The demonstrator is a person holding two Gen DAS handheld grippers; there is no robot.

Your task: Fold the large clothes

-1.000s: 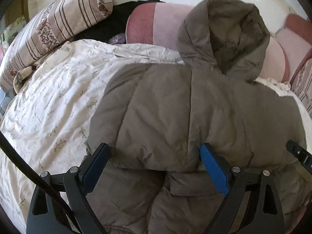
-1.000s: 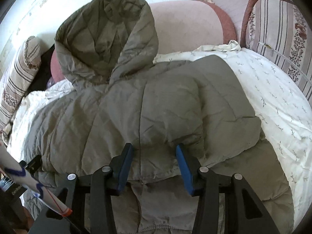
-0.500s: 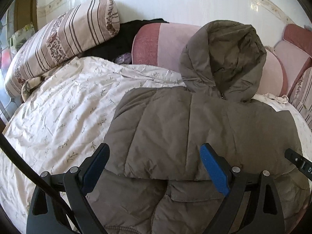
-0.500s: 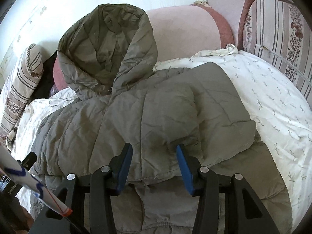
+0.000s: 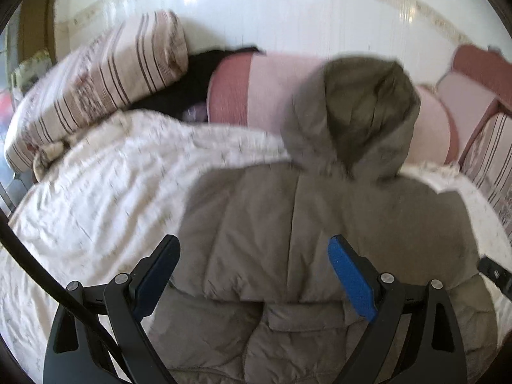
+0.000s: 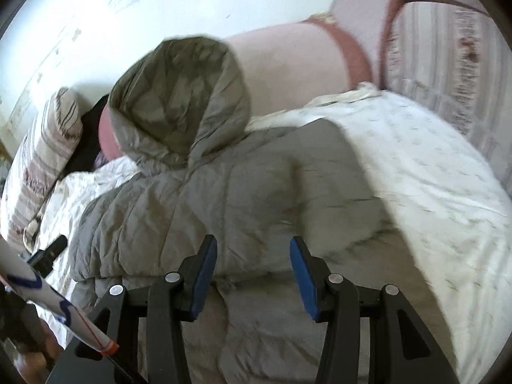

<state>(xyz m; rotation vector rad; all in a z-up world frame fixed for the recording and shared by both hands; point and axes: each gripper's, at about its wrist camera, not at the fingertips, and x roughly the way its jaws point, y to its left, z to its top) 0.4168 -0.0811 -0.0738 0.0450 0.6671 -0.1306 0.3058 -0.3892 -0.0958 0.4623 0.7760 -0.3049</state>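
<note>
White floral bedding [image 5: 105, 198] covers the surface I'm working over, with a pale wall behind and cushions along the back edge.

On that bedding lies the grey-brown hooded puffer jacket [image 5: 288, 224], spread wide. Its hood [image 5: 355, 112] stands propped against the pink bolster cushion [image 5: 256, 89] at the back. I judge the fold partly done: both sleeves look brought in across the body, forming a thick upper layer whose lower edge crosses just ahead of my claws, with the hem part of the jacket showing beneath it. Left to do, as I read it, are tucking the hood down and doubling the body over.

My left gripper [image 5: 254, 272] stands wide open above the jacket's near edge, nothing clamped between its blue pads. My right gripper [image 6: 252, 270] is about half open over the same folded edge; its pads do not press on the fabric, so it holds nothing.

Beside the bolster, a striped pillow [image 5: 96, 89] leans at the left.
</note>
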